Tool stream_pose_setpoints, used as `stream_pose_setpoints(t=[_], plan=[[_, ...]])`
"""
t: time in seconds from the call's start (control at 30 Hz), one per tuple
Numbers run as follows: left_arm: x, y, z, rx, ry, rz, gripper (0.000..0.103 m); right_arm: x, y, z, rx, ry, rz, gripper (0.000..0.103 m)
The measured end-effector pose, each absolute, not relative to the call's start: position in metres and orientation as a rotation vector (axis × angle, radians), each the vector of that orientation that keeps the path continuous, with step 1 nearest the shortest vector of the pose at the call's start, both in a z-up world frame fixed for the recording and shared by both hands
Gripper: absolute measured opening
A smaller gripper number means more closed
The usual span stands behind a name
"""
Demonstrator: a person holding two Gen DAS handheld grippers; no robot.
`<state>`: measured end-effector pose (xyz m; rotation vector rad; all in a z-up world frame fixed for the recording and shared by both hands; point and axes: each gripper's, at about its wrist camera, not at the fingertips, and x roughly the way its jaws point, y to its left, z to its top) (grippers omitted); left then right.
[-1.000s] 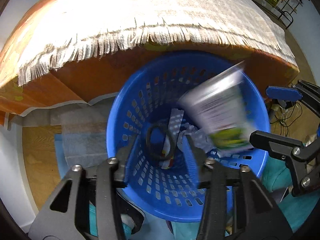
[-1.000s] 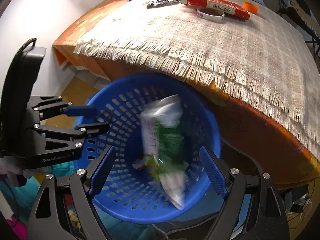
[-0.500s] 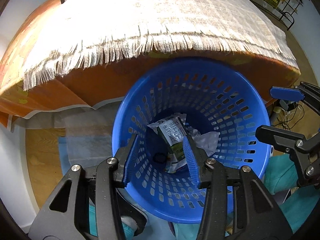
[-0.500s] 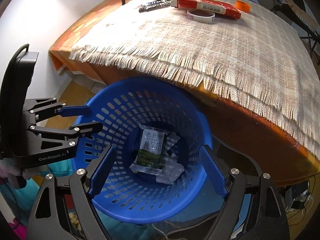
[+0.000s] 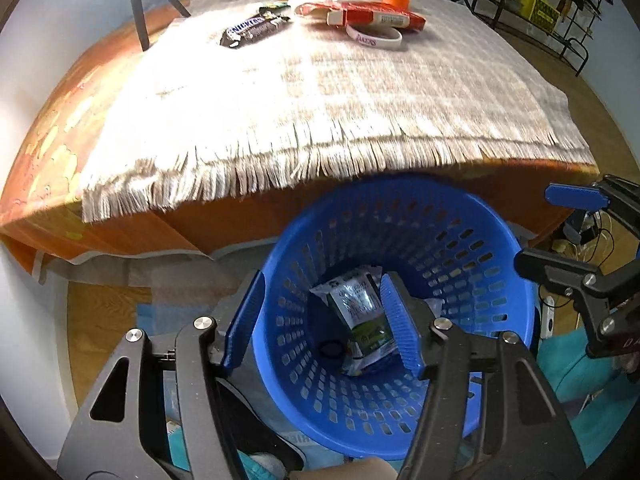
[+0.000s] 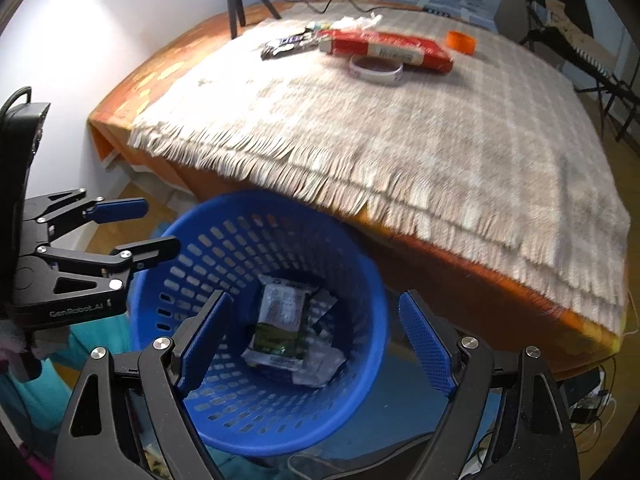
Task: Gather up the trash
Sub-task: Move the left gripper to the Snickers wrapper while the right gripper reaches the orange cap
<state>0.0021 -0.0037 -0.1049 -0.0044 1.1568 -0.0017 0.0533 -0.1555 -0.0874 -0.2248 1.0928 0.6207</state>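
Lying flat on the floor of the blue perforated basket (image 6: pixel 360 280), a crinkled white-and-green snack packet (image 6: pixel 280 328), with left gripper (image 5: pixel 322 320) and right gripper (image 6: pixel 316 344) both spread wide, empty

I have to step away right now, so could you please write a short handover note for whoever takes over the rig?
Left gripper: open, empty, above the blue basket.
Right gripper: open, empty, also over the basket.
Done: the green-and-white packet lies at the basket's bottom on crumpled wrappers.
Left on the tablecloth: Snickers wrapper, red box, white wristband, orange tape roll, crumpled tissue. Judge which count as trash.
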Motion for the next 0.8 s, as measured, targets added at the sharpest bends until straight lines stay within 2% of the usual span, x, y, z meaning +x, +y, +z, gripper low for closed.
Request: stream_pose_setpoints(t=[0.07, 0.8], plan=[[0.003, -0.002, -0.102, -0.016, 1.150, 0.000, 0.066, 0.055, -0.157, -0.085, -0.220, 1.080, 0.611, 0.086], [0.027, 0.015, -0.056, -0.031, 1.038, 0.020, 0.066, 0.080, -0.166, -0.057, -0.212, 1.002, 0.545, 0.086]])
